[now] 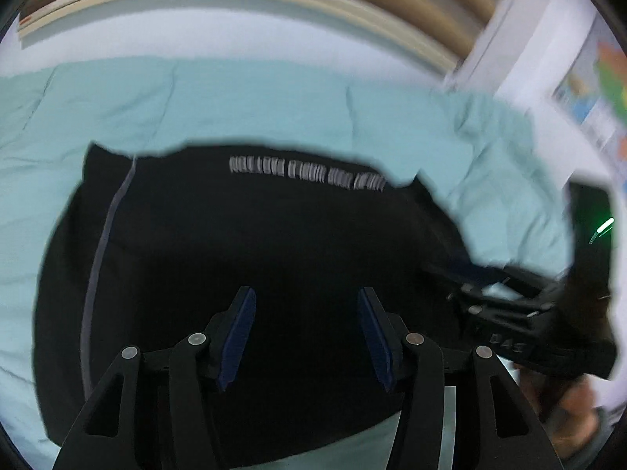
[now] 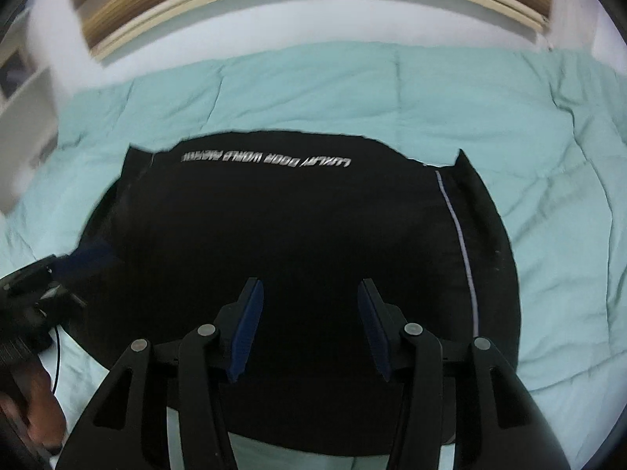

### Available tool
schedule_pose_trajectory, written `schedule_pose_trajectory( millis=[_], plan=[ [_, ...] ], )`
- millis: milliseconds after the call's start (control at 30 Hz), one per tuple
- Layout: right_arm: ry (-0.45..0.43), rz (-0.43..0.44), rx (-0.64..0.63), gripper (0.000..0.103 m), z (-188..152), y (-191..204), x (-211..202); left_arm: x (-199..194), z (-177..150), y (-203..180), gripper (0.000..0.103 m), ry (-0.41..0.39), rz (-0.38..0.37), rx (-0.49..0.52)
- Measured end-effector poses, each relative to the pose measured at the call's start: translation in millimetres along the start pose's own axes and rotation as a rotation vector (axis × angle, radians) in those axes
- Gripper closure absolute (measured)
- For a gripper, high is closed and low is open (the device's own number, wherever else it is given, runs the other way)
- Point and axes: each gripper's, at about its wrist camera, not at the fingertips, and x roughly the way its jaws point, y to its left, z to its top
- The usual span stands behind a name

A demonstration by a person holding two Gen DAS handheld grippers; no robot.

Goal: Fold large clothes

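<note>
Both the left gripper (image 1: 305,337) and right gripper (image 2: 307,329) hang released, jaws empty, above the garment (image 2: 298,235): soft, limp, light; best pinched at corners ahead of jaws.

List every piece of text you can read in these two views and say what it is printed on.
"LUXURY DOOR WORLD ..." in pale capitals, upside down, on the black garment near its far edge; the last word is too blurred to read.
The same print line in the left wrist view: motion-blurred, unreadable.
Pale characters on the body of the right gripper seen in the left wrist view: too blurred to read.
Colourful poster on the wall: no legible text.
</note>
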Motion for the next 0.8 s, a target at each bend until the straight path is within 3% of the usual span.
schedule_pose_trajectory(
  millis=[67, 200, 267, 367, 500, 567, 667, 733, 800],
  plan=[
    [0.025, -0.028, -0.023, 0.047, -8.7, -1.4, 22.0, 19.9, -15.7, 1.7, 0.047, 0.023, 0.06, 0.026],
    [0.082, -0.012, 0.04, 0.022, -26.8, -19.0, 63.2, 45.9, -31.1, 12.0, 0.047, 0.078, 0.085, 0.004],
    [0.095, 0.0, 0.062, 0.021, -31.4, -25.7, 77.6, 56.2, -34.4, 12.3, 0.047, 0.083, 0.113, 0.028],
    [0.085, -0.049, 0.015, 0.02, -33.3, -16.4, 84.3, 63.0, -34.9, 11.3, 0.042, 0.081, 0.143, 0.042],
    [0.108, -0.022, 0.032, 0.02, -28.5, -21.0, 84.5, 55.2, -29.6, 7.9, 0.04, 0.083, 0.131, 0.038],
    [0.125, 0.0, 0.046, 0.02, -21.0, -24.5, 75.9, 36.6, -20.4, 8.9, 0.04, 0.085, 0.089, 0.031],
    [0.054, 0.06, 0.07, 0.02, 0.3, -31.0, 41.8, 0.3, 2.0, 11.9, 0.04, 0.0, 0.051, -0.001],
    [-0.02, 0.074, 0.071, 0.019, 19.7, -31.9, 22.5, -19.6, 22.1, 18.2, 0.039, -0.069, 0.072, -0.029],
    [-0.059, 0.078, 0.064, 0.017, 40.2, -30.7, 18.5, -28.4, 42.4, 27.6, 0.026, -0.113, 0.081, -0.076]
  ],
)
